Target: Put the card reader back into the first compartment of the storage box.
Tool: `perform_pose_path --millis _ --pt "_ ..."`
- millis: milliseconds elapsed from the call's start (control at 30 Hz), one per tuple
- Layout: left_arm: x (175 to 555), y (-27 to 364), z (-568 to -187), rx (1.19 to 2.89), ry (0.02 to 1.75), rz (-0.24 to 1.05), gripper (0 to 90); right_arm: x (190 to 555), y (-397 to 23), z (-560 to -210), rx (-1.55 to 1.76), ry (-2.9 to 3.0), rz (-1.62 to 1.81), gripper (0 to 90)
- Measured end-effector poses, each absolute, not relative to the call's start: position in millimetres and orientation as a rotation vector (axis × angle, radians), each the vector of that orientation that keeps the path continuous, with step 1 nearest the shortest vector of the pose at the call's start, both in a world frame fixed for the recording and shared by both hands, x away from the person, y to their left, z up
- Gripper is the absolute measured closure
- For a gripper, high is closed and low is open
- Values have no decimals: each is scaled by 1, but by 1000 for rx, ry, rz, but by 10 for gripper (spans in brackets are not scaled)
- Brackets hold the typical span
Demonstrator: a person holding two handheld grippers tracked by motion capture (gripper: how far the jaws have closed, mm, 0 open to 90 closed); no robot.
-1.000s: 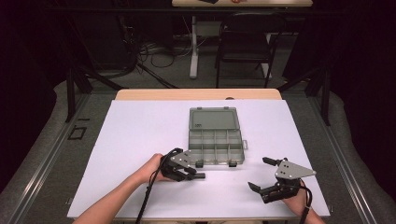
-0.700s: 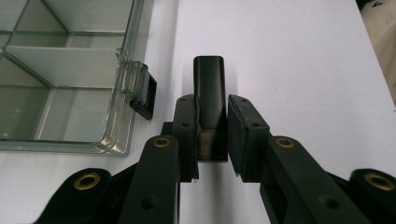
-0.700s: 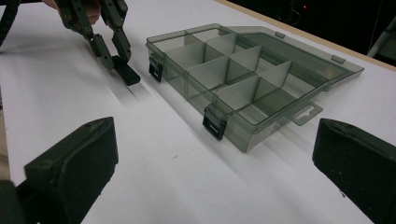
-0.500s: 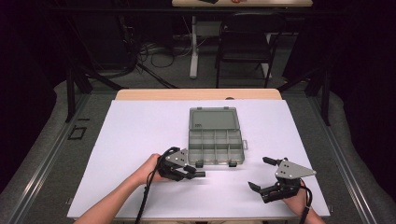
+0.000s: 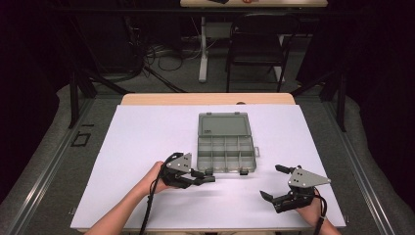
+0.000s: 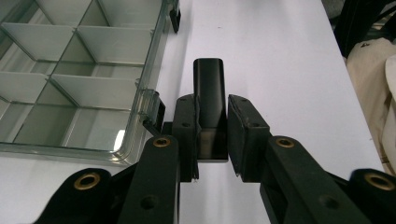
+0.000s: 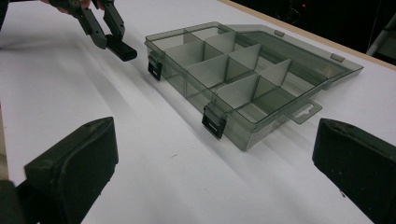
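Near the table's (image 5: 147, 132) front edge, left of centre, your left gripper (image 5: 208, 178) is clamped on a small black block (image 6: 209, 93), held just off the front-left latch of the compartment box (image 5: 226, 154). Box sits mid-table w/ lid flat open toward the far edge, compartments bare. Your right gripper (image 5: 274, 182) rests by the front-right corner, jaws wide apart, nothing btwn them.

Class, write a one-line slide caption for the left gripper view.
Left gripper clamps a small black block beside the open, empty compartment box.
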State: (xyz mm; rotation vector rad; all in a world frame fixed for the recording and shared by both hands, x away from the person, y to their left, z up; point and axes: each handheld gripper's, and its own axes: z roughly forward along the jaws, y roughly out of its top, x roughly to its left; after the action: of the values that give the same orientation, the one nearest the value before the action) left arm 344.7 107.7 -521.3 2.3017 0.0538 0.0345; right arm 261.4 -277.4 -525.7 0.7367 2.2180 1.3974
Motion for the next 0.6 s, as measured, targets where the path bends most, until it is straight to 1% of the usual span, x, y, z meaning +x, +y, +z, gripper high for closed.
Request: perform_pose_path --millis 600 --pt "344 105 -514 2254 50 55 744 262 -278 -526 737 2218 1390 0"
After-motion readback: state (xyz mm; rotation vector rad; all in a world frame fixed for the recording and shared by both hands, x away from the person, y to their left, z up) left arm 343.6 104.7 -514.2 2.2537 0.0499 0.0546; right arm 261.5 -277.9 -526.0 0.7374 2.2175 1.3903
